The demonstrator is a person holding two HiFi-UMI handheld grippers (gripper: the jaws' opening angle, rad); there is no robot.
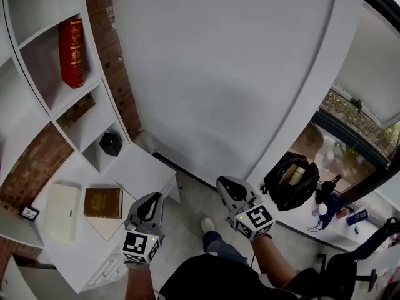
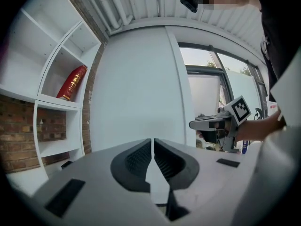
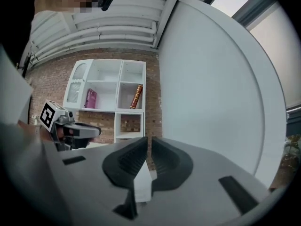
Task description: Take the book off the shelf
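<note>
Where the shelf opens up high, a red book leans inside.

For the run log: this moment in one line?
left tongs: shut, empty | right tongs: shut, empty | red book: leaning on shelf, untouched

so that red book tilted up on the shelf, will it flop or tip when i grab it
The red book looks like a thick hardcover, so probably stiff and fairly heavy. It stands tilted and alone in its cubby, so a nudge may well tip or slide it.
</note>
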